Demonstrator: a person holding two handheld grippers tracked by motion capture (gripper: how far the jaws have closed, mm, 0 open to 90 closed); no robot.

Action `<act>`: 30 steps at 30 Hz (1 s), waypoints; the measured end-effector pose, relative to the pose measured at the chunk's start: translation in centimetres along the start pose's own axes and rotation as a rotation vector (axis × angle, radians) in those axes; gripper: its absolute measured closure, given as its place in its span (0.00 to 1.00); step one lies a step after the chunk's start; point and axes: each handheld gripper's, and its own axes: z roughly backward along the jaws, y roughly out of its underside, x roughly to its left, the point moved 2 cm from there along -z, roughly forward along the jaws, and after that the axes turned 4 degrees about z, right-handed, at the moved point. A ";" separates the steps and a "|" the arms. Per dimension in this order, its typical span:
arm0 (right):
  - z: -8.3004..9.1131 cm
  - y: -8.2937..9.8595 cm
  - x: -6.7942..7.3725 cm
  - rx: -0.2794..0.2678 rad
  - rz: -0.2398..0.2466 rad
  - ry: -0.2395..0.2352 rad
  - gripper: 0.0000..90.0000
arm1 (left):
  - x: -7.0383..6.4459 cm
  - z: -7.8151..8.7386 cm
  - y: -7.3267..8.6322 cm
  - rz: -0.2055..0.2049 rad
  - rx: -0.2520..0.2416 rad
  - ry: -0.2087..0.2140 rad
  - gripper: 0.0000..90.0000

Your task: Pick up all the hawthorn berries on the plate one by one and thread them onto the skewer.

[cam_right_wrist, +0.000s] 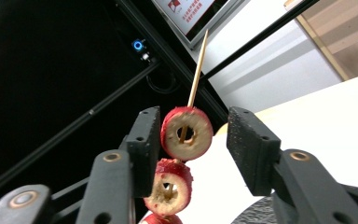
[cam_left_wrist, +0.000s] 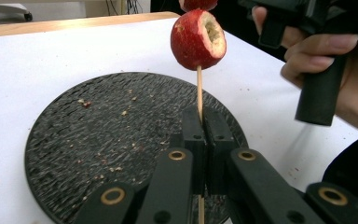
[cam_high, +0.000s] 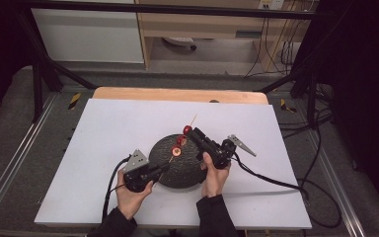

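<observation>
White table [cam_high: 128, 128] under black plate [cam_high: 187, 173], dark-curtained room beyond

The plate [cam_left_wrist: 74, 140] looks matt black and rough, stone-like. The skewer [cam_left_wrist: 199, 91] is pale wood; the fruit [cam_left_wrist: 197, 39] has glossy red skin. The surface [cam_high: 118, 128] is smooth, matt white.

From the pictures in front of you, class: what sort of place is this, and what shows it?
Probably a lab recording station: a white-topped table inside a black metal frame, cables trailing on the floor, and two hand-held grippers threading cored red fruit on a skewer.
</observation>
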 end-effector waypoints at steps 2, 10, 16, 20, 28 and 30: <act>0.1 -0.4 -0.1 0.024 0.027 0.013 0.53 | 0.2 0.2 0.1 0.002 0.003 -0.003 0.99; 1.8 -1.4 -1.7 0.169 0.134 0.078 0.29 | 1.1 0.8 0.3 0.011 0.020 -0.012 0.99; 3.1 -1.4 -3.4 0.331 0.209 0.120 0.15 | 1.6 1.1 0.5 0.006 0.046 -0.016 0.99; 3.9 -1.4 -4.1 0.439 0.274 0.143 0.08 | 2.1 1.4 0.5 0.010 0.063 -0.021 0.99; 5.6 -1.1 -5.4 0.593 0.388 0.178 0.02 | 2.8 1.9 0.1 0.005 0.104 -0.033 0.99; 6.2 -1.1 -5.7 0.609 0.397 0.184 0.02 | 3.0 2.0 0.0 -0.001 0.112 -0.038 0.99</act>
